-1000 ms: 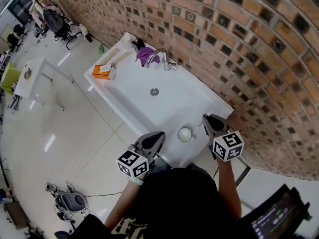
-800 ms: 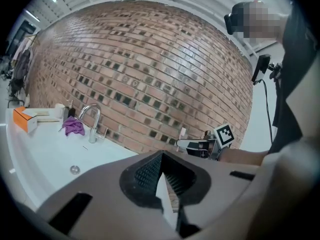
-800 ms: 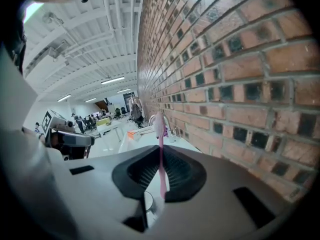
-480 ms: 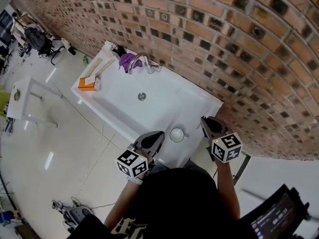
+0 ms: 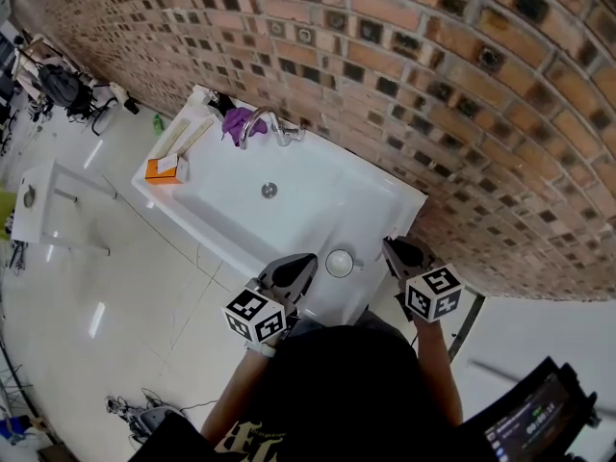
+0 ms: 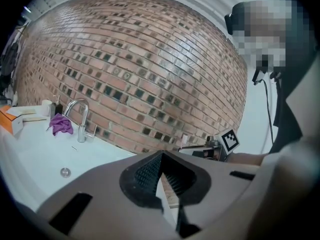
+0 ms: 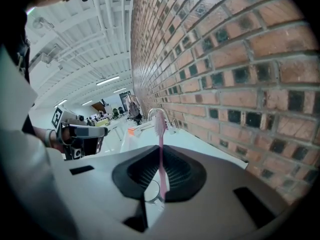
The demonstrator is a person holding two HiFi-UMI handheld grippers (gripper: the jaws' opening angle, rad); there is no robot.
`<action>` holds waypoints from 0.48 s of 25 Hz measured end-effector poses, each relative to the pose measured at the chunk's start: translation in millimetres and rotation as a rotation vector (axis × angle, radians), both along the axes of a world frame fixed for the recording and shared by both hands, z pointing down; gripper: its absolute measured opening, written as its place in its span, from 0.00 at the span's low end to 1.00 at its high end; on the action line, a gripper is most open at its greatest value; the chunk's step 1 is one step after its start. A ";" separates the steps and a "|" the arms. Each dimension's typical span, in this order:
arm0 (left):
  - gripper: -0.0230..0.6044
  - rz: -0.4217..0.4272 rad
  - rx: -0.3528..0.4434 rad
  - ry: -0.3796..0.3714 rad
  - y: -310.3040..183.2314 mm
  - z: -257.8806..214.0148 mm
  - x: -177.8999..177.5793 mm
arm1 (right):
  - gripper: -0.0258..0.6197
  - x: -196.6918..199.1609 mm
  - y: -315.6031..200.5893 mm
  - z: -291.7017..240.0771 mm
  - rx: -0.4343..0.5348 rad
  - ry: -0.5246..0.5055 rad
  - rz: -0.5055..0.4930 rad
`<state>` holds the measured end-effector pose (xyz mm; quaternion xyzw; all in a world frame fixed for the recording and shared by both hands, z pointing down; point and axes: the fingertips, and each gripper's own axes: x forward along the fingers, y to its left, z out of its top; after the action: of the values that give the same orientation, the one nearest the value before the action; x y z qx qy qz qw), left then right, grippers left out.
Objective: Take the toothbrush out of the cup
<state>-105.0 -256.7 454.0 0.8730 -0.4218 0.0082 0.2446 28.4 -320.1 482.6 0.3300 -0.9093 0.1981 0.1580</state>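
**Item 1: toothbrush** (image 7: pixel 161 154). Pink and slim, standing upright between the fingers of the right gripper (image 7: pixel 160 147). The bristle head rises above the fingertips and the handle runs down past them towards the cup. The fingers are clenched on the handle partway along it. This grip suits a straight upward draw, because it keeps the handle in line with the cup's mouth. The lower end lies at the cup's rim, and whether it has cleared the rim cannot be told. No lettering shows on the handle.

**Item 2: cup** (image 5: pixel 339 263). Round and pale, set on the near ledge of the sink (image 5: pixel 308 215). It sits just below and ahead of the right fingers, between the two grippers. It stands free, with nothing gripping it. No label is visible.

**Item 3: left gripper** (image 6: pixel 163 153). The fingers are drawn together at the tips with nothing between them. It is held level beside the cup, apparently in reserve to steady the cup should it tip.

**Item 4: marker cubes**, one on the right gripper (image 5: pixel 433 294) and one on the left (image 5: pixel 255 316). They carry black-and-white square patterns and no words.

**Item 5: far fittings**, all well beyond both sets of fingers:
- tap (image 5: pixel 262 123) against the brick wall (image 5: pixel 433 85)
- purple cloth (image 5: pixel 234 123) beside the tap
- orange box (image 5: pixel 164 168) at the far corner, its print too small to read

**Item 6: screen** (image 5: pixel 539 417). Behind the right gripper, with figures lit but illegible.
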 end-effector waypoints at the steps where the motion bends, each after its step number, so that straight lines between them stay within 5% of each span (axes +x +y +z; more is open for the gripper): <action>1: 0.03 0.002 0.001 -0.001 -1.2 0.3 0.1 | 0.05 -0.3 -0.2 1.2 -0.001 0.001 -0.003; 12: 0.03 0.007 0.003 -0.008 -9.1 0.0 0.0 | 0.05 -3.3 -7.3 4.4 -0.010 -0.003 -0.013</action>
<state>-105.0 -265.8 453.9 0.8749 -0.4195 0.0120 0.2416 25.1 -327.4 486.9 0.3229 -0.9107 0.2021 0.1597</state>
